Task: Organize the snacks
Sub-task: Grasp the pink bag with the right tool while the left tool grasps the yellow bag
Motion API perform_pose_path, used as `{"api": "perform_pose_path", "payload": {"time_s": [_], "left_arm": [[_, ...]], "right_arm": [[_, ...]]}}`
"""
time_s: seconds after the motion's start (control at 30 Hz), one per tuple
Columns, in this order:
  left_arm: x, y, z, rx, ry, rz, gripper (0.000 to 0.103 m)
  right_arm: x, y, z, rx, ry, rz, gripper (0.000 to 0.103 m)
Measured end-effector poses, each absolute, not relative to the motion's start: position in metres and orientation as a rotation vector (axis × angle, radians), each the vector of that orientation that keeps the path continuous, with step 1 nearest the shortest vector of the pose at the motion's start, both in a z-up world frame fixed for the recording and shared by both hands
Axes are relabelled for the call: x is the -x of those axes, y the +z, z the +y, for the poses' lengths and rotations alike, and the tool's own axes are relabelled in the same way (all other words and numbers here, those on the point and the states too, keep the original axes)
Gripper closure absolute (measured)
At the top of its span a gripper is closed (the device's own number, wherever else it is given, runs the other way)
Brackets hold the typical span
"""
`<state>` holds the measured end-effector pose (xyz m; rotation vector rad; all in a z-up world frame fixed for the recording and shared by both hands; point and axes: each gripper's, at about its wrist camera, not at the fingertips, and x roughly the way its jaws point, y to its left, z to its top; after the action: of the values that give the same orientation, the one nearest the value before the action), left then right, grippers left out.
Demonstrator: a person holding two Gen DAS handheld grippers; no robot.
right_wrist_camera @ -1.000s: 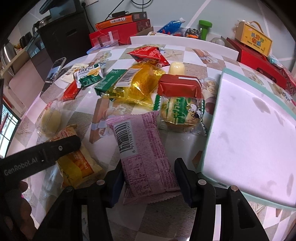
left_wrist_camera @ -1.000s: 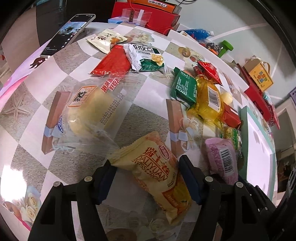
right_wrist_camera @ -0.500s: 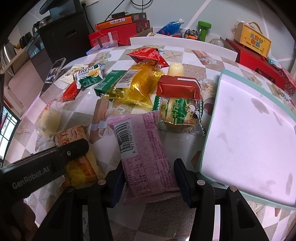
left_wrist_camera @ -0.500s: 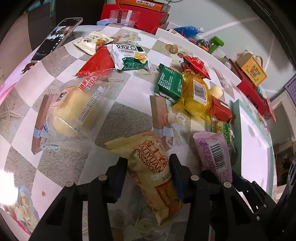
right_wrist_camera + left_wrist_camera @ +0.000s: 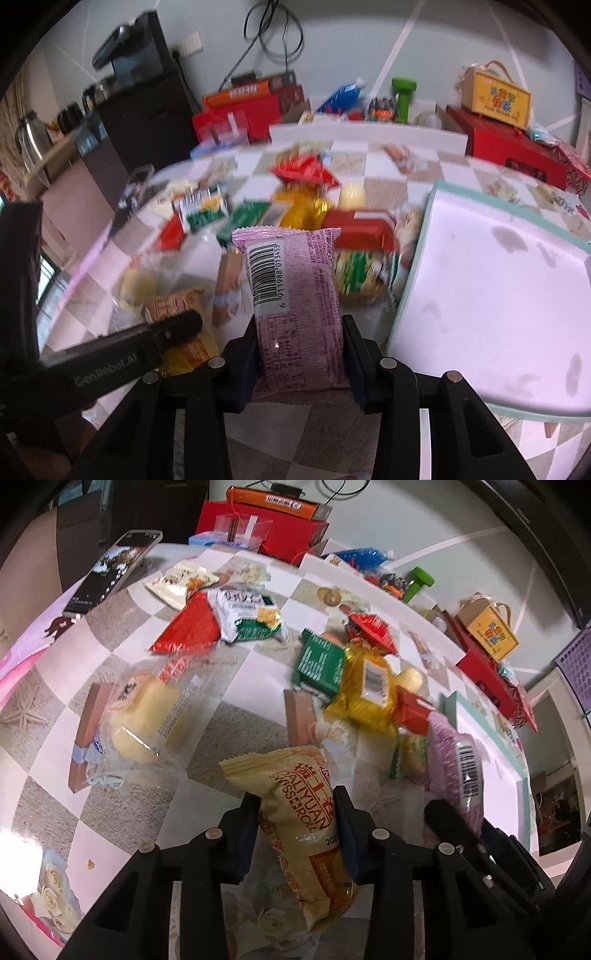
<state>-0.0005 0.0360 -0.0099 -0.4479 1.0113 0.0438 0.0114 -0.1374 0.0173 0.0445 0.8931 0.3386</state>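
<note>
Both grippers clamped | left gripper [image 5: 295, 834] squeezes yellow Swiss-roll pack [image 5: 306, 823] | right gripper [image 5: 299, 350] pinches pink packet [image 5: 295, 306] | kettle [image 5: 31, 138] only in right view

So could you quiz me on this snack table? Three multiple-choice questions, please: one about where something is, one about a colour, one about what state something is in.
1. Where does the big pale tray lie relative to the pink packet in the right wrist view?
A. to its left
B. to its right
C. under it

2. What colour is the Swiss roll packet in the left gripper?
A. blue
B. yellow
C. black

3. What is the state of the right gripper?
A. wide open over a bare table
B. shut on the pink packet
C. shut on a phone

Answers: 1 B, the tray fills the right of that view. 2 B, its wrapper is yellow with red print. 3 B, both fingers press the packet's sides.
</note>
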Motion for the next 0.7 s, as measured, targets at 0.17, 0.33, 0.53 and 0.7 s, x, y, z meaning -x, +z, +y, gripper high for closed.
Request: {"api": "perform_pose_path", "payload": {"time_s": [0.17,0.33,0.53,0.7], "left_arm": [[0.0,0.006,0.032,0.446,0.025,0.971,0.063],[-0.013,0.019,0.011,0.421,-0.038,0.955,0.063],[-0.031,0.034,-0.033,0.366,-0.15,0.937,0.063],[-0.044,0.039,-0.077,0.31,-0.244,0.934,0.063]], "right_arm": [[-0.016,0.025,-0.158,-0.085,0.259,0.869,0.06],[-0.024,0.029,-0.203,-0.169,0.132,0.852,0.06],[-0.029,0.027,-0.263,-0.253,-0.041,0.85,0.06],[-0.024,0.025,-0.306,-0.29,-0.193,0.832,0.06]]}}
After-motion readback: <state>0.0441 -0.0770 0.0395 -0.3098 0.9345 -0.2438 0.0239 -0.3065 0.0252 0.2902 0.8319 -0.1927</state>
